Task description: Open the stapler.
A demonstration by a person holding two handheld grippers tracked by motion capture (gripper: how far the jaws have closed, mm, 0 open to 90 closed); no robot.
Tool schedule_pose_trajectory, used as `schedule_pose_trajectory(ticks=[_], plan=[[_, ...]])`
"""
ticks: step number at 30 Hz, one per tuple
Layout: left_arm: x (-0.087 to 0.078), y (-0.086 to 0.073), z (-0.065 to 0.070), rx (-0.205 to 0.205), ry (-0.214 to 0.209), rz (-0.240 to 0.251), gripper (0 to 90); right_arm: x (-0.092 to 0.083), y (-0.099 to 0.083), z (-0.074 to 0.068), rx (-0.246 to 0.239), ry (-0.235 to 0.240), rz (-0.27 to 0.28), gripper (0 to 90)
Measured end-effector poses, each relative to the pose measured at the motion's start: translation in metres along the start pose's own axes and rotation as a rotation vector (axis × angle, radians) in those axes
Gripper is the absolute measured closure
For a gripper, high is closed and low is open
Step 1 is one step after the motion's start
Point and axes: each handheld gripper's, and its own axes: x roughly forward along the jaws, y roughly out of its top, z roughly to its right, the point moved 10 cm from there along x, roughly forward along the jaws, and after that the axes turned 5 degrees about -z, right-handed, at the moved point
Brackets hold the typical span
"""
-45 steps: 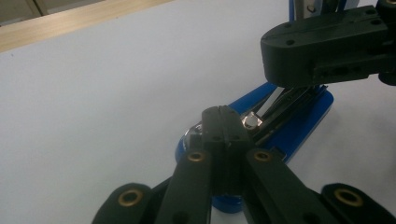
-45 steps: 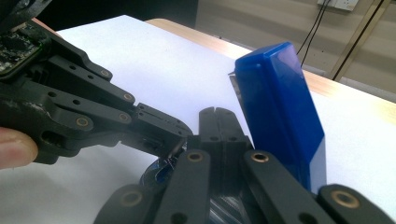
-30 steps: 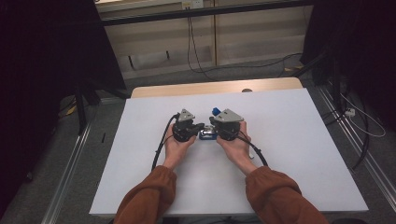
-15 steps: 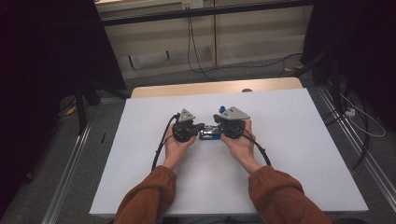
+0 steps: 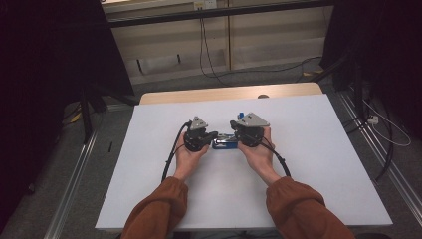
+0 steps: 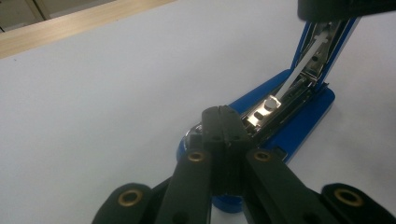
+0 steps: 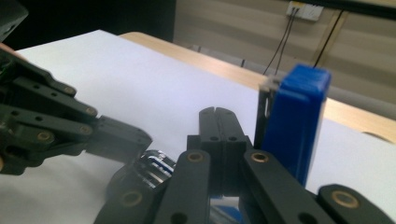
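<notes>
A blue stapler (image 5: pixel 224 143) lies on the white table (image 5: pixel 323 149) between my two grippers, hinged wide open. Its base (image 6: pixel 299 126) rests flat, with the metal staple channel (image 6: pixel 308 70) tilted up. The blue lid (image 7: pixel 299 121) stands upright. My left gripper (image 5: pixel 215 134) is shut, and its joined tips (image 6: pixel 219 121) rest on the front end of the base with nothing between them. My right gripper (image 5: pixel 233 135) is shut too, its tips (image 7: pixel 218 116) just left of the upright lid. The left gripper (image 7: pixel 70 126) faces it closely.
A wooden strip (image 5: pixel 224 93) runs along the table's far edge. Metal rails (image 5: pixel 74 174) flank the table on the floor, and cables (image 5: pixel 383 134) lie at the right. A black cable (image 5: pixel 171 154) trails from the left gripper across the table.
The right gripper has edged slightly to the right, and the lid's blue tip with it. The left gripper has stayed put.
</notes>
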Motion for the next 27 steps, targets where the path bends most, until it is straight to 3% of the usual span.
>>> schedule_pose_trajectory(ticks=[19,27], plan=[[0.0,0.0,0.0,0.0,0.002,-0.005,90.0,-0.004,0.0,0.005,0.008,0.005,-0.007,90.0],[0.0,0.0,0.0,-0.004,-0.002,-0.003,90.0,-0.009,-0.003,0.014,0.007,-0.011,-0.007,90.0]])
